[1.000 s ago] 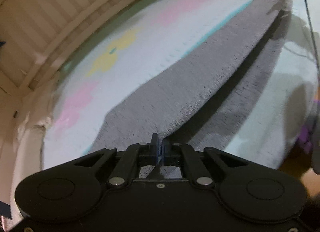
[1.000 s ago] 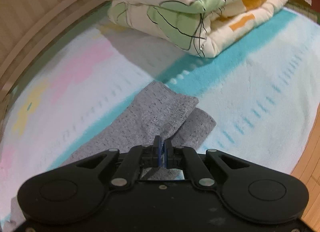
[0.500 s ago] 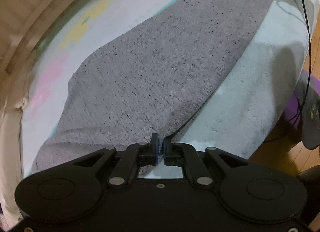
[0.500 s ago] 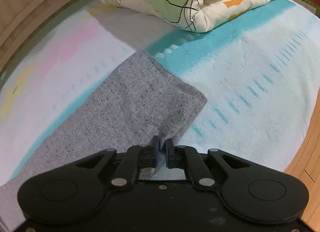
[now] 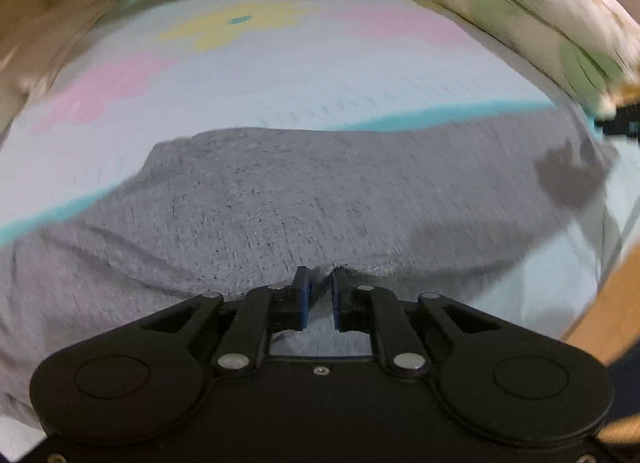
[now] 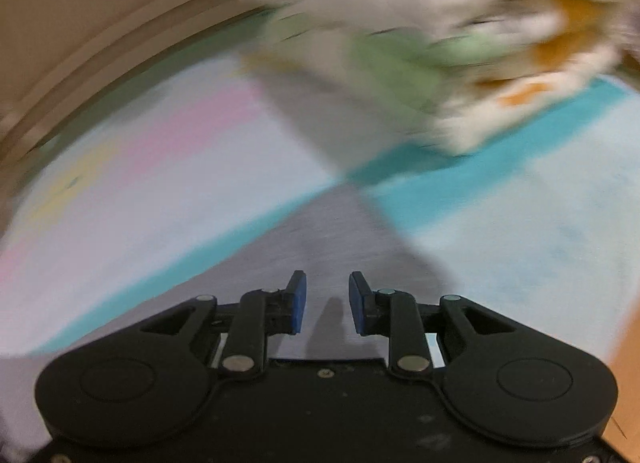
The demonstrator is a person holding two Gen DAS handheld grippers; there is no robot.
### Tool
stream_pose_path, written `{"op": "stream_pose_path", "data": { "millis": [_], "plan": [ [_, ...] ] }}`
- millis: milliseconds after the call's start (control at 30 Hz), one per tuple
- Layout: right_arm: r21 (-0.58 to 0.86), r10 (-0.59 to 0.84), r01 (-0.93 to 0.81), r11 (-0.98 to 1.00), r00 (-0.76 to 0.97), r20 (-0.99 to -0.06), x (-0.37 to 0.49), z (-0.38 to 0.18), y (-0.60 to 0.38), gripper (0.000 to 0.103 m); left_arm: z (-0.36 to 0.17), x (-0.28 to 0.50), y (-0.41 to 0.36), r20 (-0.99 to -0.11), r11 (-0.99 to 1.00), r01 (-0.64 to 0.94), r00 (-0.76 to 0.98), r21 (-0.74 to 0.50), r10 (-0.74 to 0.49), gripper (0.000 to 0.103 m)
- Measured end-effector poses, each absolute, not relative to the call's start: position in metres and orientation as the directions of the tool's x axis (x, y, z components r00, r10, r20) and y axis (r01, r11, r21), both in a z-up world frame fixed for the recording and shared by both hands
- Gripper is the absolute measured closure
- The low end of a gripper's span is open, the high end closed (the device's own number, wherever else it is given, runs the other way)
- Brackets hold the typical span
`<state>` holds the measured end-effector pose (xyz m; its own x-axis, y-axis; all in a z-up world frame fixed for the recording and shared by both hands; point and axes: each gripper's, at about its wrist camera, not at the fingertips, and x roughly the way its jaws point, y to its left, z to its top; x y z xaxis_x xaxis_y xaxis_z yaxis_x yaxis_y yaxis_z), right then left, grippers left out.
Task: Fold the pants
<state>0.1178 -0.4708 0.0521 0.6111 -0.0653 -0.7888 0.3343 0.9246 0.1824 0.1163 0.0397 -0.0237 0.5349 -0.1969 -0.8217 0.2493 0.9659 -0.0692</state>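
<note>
The grey knit pants (image 5: 304,191) lie flat on the pastel blanket (image 5: 280,75), folded lengthwise, stretching left to right in the left wrist view. My left gripper (image 5: 319,287) is open by a small gap at the near edge of the cloth and holds nothing. In the blurred right wrist view the leg end of the pants (image 6: 332,231) lies below my right gripper (image 6: 327,289), which is open and empty. The right gripper also shows in the left wrist view (image 5: 618,123), at the far right over the leg end.
A folded floral comforter (image 6: 440,43) sits on the blanket beyond the leg end and shows in the left wrist view (image 5: 560,19). A wooden bed frame (image 5: 60,3) runs along the far side. Wooden floor (image 5: 608,303) lies past the bed's near right edge.
Both grippers have opened and let go of the pants, which now lie flat on the blanket. Both views have swung and are motion-blurred; the right gripper has opened wider.
</note>
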Motion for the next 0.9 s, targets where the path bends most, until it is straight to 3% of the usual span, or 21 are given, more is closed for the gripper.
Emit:
{"op": "stream_pose_path", "data": {
  "millis": [200,300,333,367,500,600,733,900],
  "plan": [
    [0.102,0.028,0.102,0.99,0.556,-0.83,0.159,0.017,-0.418,0.079,-0.059,0.129,0.034,-0.848,0.984,0.15,0.503,-0.101,-0.164,0.086],
    [0.047,-0.04,0.15,0.988,0.527,-0.849,0.172,0.002,-0.428,0.083,-0.06,0.126,0.031,-0.84,0.985,0.146,0.521,-0.088,-0.152,0.086],
    [0.024,-0.076,0.182,0.983,0.523,-0.849,0.174,-0.001,-0.437,0.092,-0.06,0.126,0.032,-0.839,0.986,0.139,0.521,-0.095,-0.154,0.086],
    [0.022,-0.094,0.209,0.978,0.529,-0.843,0.176,-0.003,-0.448,0.095,-0.061,0.125,0.033,-0.839,0.985,0.134,0.52,-0.104,-0.159,0.086],
    [-0.078,-0.233,0.321,0.944,0.481,-0.845,0.184,0.0,-0.471,0.1,-0.057,0.123,0.048,-0.86,0.978,0.105,0.466,-0.18,-0.208,0.083],
    [-0.111,-0.26,0.328,0.938,0.456,-0.851,0.185,0.011,-0.465,0.091,-0.053,0.115,0.068,-0.873,0.958,0.064,0.399,-0.278,-0.28,0.082],
    [-0.076,-0.196,0.249,0.966,0.504,-0.841,0.183,0.038,-0.435,0.09,-0.056,0.101,0.098,-0.876,0.912,-0.026,0.291,-0.41,-0.385,0.083],
    [0.012,-0.049,0.112,0.994,0.524,-0.851,0.198,0.071,-0.384,0.088,-0.032,0.092,0.124,-0.844,0.899,-0.066,0.381,-0.432,-0.377,0.083]
  ]
}}
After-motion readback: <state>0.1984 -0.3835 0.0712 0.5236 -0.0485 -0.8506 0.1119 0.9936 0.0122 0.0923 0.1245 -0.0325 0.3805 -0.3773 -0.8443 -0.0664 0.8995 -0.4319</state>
